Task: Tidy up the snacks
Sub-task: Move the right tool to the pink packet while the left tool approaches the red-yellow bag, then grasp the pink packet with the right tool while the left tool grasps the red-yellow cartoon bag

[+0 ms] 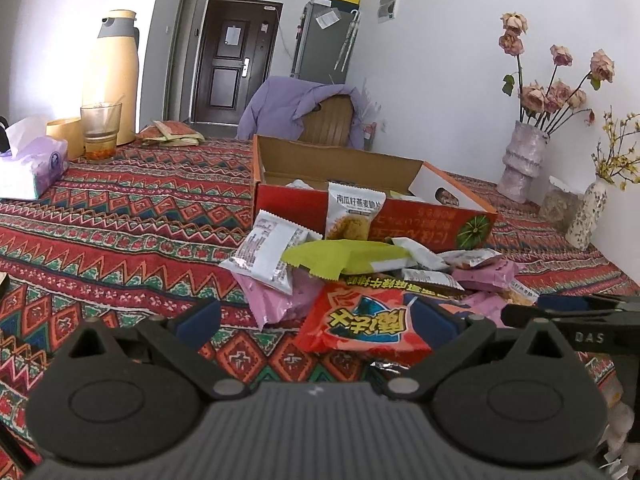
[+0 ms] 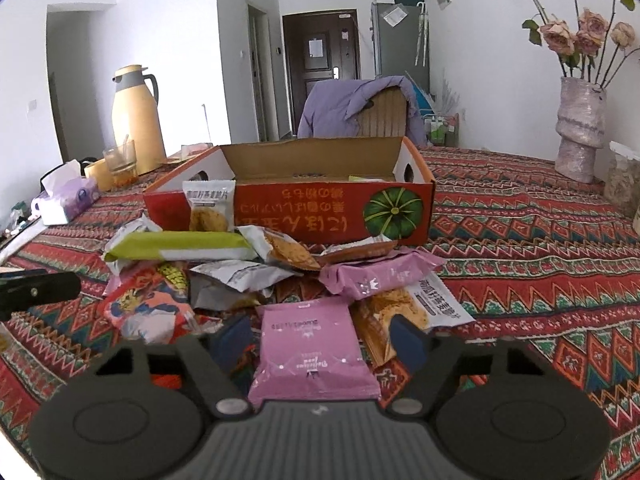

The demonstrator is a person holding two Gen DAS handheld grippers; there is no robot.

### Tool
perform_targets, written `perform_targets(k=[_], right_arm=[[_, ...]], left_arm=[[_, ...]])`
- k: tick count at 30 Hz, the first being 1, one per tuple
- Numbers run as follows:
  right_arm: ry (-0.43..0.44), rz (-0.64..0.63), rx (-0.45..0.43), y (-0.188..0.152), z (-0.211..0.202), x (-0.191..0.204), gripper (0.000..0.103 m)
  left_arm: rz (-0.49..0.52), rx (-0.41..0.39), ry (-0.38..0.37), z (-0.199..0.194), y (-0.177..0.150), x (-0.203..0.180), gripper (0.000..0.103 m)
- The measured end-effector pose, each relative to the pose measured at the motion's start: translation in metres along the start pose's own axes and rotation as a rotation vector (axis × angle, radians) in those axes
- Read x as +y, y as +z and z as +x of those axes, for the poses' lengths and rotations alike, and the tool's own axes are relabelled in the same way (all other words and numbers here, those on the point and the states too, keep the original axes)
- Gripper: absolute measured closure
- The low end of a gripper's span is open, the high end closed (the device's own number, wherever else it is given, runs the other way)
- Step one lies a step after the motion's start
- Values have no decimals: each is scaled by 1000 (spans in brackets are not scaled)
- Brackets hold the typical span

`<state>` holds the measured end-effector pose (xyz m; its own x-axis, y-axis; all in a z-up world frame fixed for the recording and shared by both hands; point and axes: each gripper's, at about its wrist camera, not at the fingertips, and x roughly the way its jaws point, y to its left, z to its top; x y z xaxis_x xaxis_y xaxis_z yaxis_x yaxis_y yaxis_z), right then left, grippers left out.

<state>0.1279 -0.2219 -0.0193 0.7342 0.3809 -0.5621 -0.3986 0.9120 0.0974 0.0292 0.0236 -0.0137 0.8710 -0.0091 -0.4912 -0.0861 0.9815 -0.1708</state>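
At the bottom centre of the right wrist view our right gripper [image 2: 322, 338] stands half open around the pink packet [image 2: 310, 350], with its pads beside the edges and not yet pressing. We should close on the packet's middle and lift it straight. In the lower centre of the left wrist view our left gripper [image 1: 316, 320] is wide, with the red packet [image 1: 368, 322] between its fingers. Behind the pile, at mid frame, the open red box [image 2: 320, 210] waits; we judge it the target
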Motion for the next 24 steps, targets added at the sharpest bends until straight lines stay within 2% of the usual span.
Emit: perform_targets(k=[3, 8, 14, 24], right_arm=[[14, -12, 12, 3, 7, 3, 33], [3, -25, 55, 5, 25, 7, 42], [-1, -41, 104, -2, 38, 11, 41], [-5, -82, 81, -7, 34, 16, 42]], left_arm=[[-2, 1, 1, 0, 0, 0, 0], [-4, 7, 5, 2, 0, 1, 0], [-5, 11, 7, 3, 0, 2, 0], [1, 36, 12, 7, 0, -4, 0]])
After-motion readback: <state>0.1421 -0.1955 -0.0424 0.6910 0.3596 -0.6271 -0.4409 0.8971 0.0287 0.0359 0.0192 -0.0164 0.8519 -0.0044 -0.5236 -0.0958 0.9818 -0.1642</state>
